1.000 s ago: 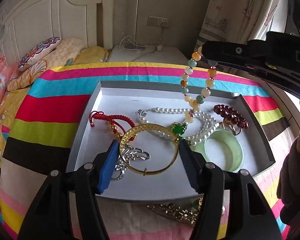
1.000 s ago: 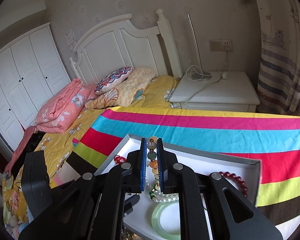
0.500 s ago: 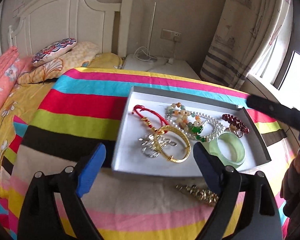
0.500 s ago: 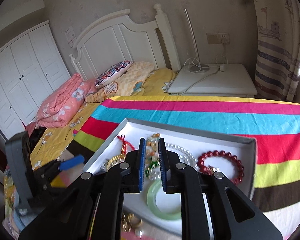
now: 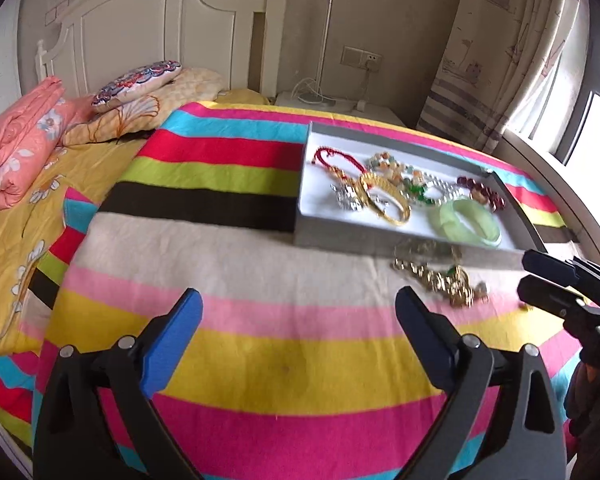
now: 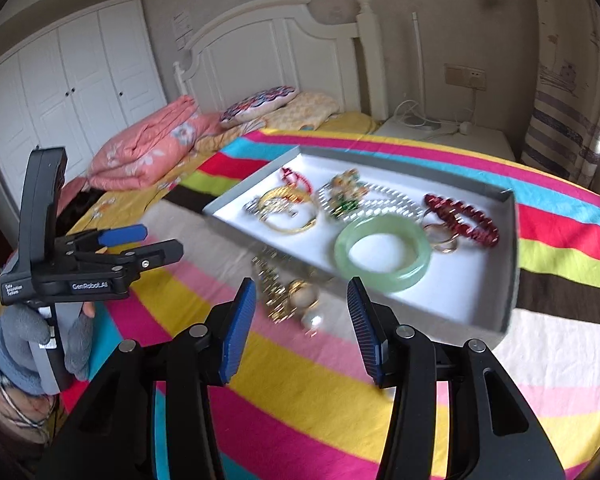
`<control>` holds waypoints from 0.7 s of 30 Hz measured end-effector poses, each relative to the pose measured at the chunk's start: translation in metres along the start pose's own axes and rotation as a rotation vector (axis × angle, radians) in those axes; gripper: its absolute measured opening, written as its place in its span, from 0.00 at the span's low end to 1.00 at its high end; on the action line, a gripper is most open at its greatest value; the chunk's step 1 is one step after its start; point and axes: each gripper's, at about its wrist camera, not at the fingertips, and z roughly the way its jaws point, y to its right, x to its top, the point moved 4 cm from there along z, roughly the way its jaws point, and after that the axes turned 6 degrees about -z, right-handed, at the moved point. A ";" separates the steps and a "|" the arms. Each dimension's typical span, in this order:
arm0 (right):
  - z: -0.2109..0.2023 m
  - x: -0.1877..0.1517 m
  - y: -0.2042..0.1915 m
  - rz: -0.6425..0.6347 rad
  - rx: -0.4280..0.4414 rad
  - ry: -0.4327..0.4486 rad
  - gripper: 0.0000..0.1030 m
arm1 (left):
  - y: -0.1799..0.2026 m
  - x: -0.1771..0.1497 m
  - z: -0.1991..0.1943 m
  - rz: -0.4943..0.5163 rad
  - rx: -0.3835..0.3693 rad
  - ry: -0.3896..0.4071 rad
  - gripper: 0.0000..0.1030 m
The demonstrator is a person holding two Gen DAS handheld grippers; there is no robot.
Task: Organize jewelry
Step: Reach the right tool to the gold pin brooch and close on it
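Observation:
A grey tray [image 5: 380, 242] [image 6: 512, 260] lies on the striped blanket. It holds a gold bangle [image 5: 384, 200] [image 6: 288, 212], a green jade bangle [image 5: 468, 222] [image 6: 382, 254], a red bead bracelet [image 5: 482, 192] [image 6: 460, 218], a red cord bracelet [image 5: 336, 160] and a coloured bead necklace [image 5: 392, 168] [image 6: 346, 188] on pearls. A gold chain with a pearl [image 5: 440, 272] [image 6: 292, 296] lies on the blanket in front of the tray. My left gripper [image 5: 298, 320] [image 6: 162, 240] is back from the tray, its jaws opening wide and empty. My right gripper [image 6: 302, 328] [image 5: 538, 278] is opening just short of the gold chain, not touching it.
A folded pink quilt [image 6: 148, 152] and pillows [image 5: 136, 84] lie at the head of the bed by the white headboard [image 6: 284, 48]. A white nightstand [image 6: 440, 136] and a curtain [image 5: 500, 48] stand beyond the tray. A gloved hand [image 6: 32, 344] holds the left gripper.
The left gripper let go of the gold bangle in the tray, opened wide and drew back. The right gripper laid the bead necklace in the tray, opened and pulled back toward the gold chain.

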 end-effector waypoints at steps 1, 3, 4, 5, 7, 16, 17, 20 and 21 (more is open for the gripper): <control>0.002 -0.002 -0.007 -0.023 0.000 -0.011 0.45 | -0.001 -0.003 0.000 -0.001 -0.008 -0.007 0.94; 0.008 -0.004 -0.020 -0.079 -0.001 -0.034 0.45 | -0.005 -0.005 -0.004 -0.012 -0.026 0.002 0.94; 0.010 -0.003 -0.026 -0.097 0.001 -0.042 0.45 | -0.006 -0.006 -0.005 -0.020 -0.039 0.011 0.96; 0.012 -0.003 -0.031 -0.113 0.007 -0.049 0.45 | -0.008 -0.007 -0.006 -0.028 -0.048 0.016 0.96; 0.016 0.000 -0.039 -0.134 0.017 -0.051 0.44 | -0.011 -0.008 -0.007 -0.051 -0.066 0.015 0.97; 0.048 0.017 -0.048 -0.192 0.025 -0.116 0.40 | -0.019 -0.006 -0.007 -0.119 -0.121 0.008 0.97; 0.051 0.017 -0.047 -0.191 0.022 -0.122 0.38 | -0.019 -0.006 -0.007 -0.121 -0.122 0.008 0.97; 0.061 0.014 -0.046 -0.186 0.024 -0.152 0.36 | -0.019 -0.007 -0.007 -0.127 -0.127 0.010 0.97; 0.064 0.013 -0.046 -0.190 0.021 -0.161 0.36 | -0.019 -0.007 -0.007 -0.129 -0.130 0.011 0.97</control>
